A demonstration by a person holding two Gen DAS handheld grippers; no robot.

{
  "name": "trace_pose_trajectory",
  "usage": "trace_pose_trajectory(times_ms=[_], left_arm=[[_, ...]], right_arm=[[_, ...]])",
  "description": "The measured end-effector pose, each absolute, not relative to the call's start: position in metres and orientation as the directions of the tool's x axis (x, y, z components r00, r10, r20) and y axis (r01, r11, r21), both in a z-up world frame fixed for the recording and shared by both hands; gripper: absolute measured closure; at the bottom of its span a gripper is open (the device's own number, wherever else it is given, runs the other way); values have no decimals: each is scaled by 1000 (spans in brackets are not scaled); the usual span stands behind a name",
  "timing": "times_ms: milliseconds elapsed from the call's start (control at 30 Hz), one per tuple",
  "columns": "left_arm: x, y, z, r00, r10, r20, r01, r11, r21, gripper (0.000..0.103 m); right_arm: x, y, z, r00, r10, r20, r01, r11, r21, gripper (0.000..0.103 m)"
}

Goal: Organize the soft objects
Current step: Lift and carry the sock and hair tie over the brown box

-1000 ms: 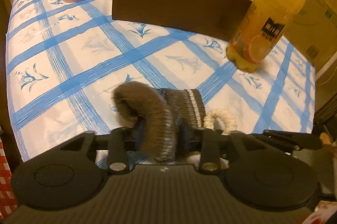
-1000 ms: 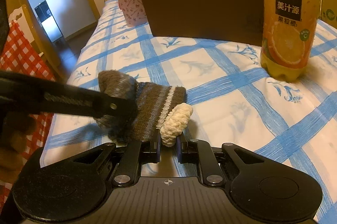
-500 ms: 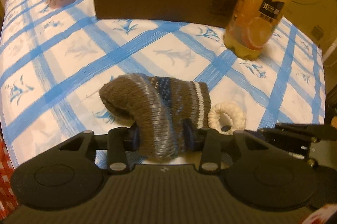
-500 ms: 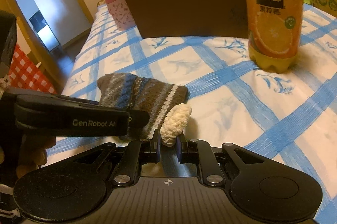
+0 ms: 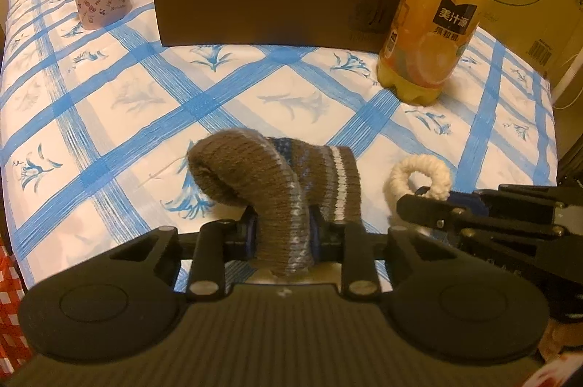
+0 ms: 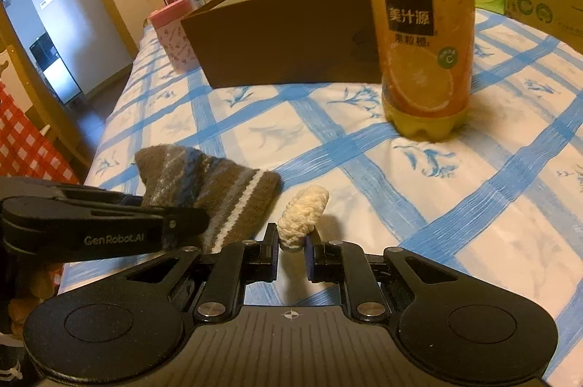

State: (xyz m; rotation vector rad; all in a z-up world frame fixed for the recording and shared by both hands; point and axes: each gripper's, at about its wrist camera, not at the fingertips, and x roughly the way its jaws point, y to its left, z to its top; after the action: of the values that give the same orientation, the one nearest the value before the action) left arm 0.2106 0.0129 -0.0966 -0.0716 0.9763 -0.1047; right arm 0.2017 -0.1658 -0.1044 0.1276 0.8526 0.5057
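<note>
Brown box (image 5: 269, 4) shows its white inside only from the left wrist. Left gripper (image 5: 282, 234), jaws just closing, pinches the knitted sock (image 5: 269, 179) on the bedspread (image 5: 109, 95); right gripper (image 6: 291, 250) clamps the cream yarn ring (image 6: 304, 214) just beside it.

My left gripper (image 5: 282, 234) has just been closing its jaws, and they now pinch the folded brown striped knitted sock (image 5: 277, 183) between them. My right gripper (image 6: 291, 246) has carried the cream-white fluffy hair tie (image 6: 302, 215) off to the sock's right, so a gap of cloth now shows between the two.
</note>
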Motion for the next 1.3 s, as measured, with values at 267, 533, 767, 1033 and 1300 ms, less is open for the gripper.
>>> trace_pose_trajectory(times_ms=[267,533,767,1033,1300], left_arm=[[204,15,-90,552,-130,-824,53,991,-120,81],[194,18,-77,576,-128,-807,48,991,-123,81],[192,27,-61,607,-118,-786,32,992,-125,81],[194,34,-45,647,-110,-755,25,992,-124,81],[211,44,-26,692,-92,-716,19,994,-109,81]], right_arm=[[200,-168,-95,566,474,-675,-373,877,303,89],[195,-171,-85,586,470,-660,-373,879,296,89],[191,-170,-76,603,472,-643,-384,878,285,89],[193,-165,-62,619,474,-626,-403,876,265,89],[207,-156,-43,653,468,-595,-421,878,229,89]])
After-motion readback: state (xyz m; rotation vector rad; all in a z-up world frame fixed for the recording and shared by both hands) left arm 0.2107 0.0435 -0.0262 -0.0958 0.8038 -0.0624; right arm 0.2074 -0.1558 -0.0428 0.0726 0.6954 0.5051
